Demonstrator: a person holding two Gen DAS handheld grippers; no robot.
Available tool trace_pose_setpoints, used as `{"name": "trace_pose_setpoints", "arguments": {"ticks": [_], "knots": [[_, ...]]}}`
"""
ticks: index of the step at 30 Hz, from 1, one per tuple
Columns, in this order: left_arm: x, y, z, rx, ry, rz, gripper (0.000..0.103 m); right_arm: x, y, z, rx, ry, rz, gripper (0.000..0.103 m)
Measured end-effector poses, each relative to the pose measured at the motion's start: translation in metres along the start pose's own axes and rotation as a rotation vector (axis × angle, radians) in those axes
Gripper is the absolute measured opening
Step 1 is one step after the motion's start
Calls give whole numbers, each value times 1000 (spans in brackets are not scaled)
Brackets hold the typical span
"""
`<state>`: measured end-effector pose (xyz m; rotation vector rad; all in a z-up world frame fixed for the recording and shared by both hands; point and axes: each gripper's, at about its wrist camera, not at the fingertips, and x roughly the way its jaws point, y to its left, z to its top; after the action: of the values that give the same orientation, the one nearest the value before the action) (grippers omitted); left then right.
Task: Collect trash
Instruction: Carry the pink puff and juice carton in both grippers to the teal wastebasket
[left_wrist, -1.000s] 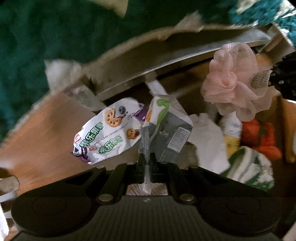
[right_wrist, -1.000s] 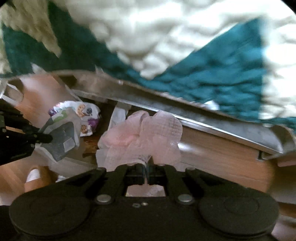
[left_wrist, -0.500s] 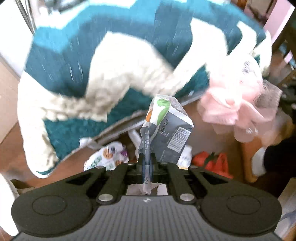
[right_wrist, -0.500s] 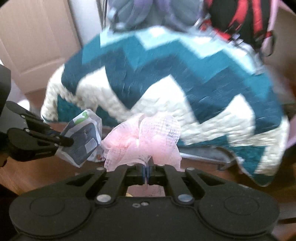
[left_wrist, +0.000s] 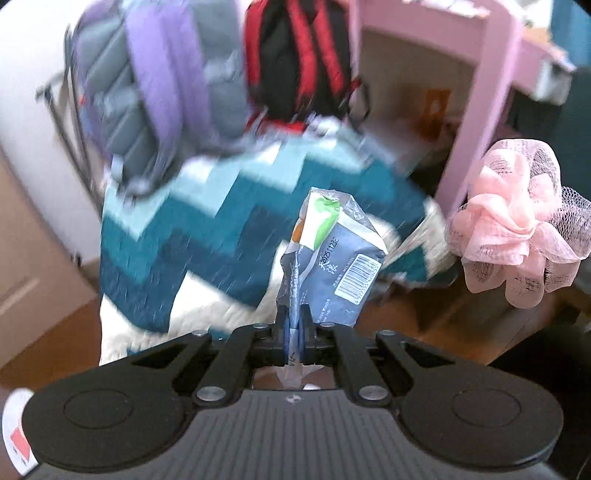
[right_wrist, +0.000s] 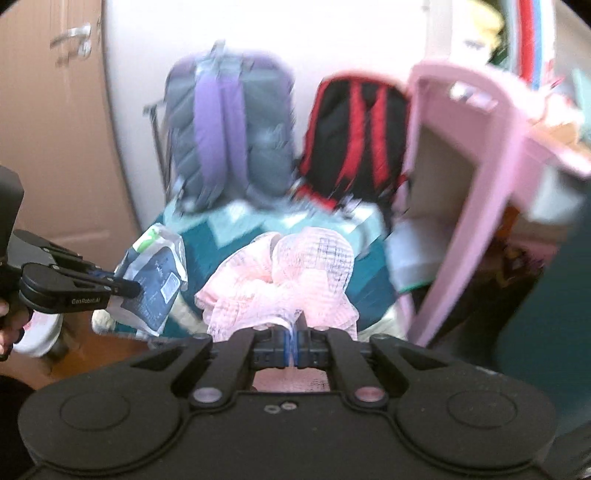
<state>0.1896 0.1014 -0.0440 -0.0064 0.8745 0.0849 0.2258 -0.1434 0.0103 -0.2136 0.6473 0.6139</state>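
Crinkled grey-blue foil, a flattened drink pouch with a green-and-white top and a barcode, is seen in the left wrist view pinched by its lower edge between the closed jaws of the left gripper; it is held upright in the air in front of a teal-and-white zigzag blanket; it is judged light, thin, slippery and easily crumpled, so a hold on the folded seam is judged best; a pink mesh bath puff with ruffled folds is seen at the right, but what holds it is cut off here.

In the right wrist view the puff is shown clamped by a bunch of netting in the closed right gripper; it is judged soft, springy, very light and unbreakable, though the netting could snag; only this view shows the left gripper from the side with the pouch hanging from its tips, a hand on its handle, a purple-and-grey backpack and a red-and-black backpack; no bin is seen in either view.
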Motion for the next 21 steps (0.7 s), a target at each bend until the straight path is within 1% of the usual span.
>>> {"name": "trace_pose_setpoints", "arguments": {"ticks": [5,7,11,15,21], "knots": [[-44,-50,33,49,-105,-39,4,-57,-39,15,26,-111,-70,2],[-57,-71,46,75,-145,-58,4,-75,-56,21,42,-139,-99,2],[-85,-120,78,141,-238,-101,4,-108,-93,30,90,-177,-151,2],[-105,-167,113,180,-297,-154,4,-143,-136,41,142,-225,-224,2],[-130,-234,175,234,-387,-210,4,-172,-196,58,182,-259,-347,2]]}}
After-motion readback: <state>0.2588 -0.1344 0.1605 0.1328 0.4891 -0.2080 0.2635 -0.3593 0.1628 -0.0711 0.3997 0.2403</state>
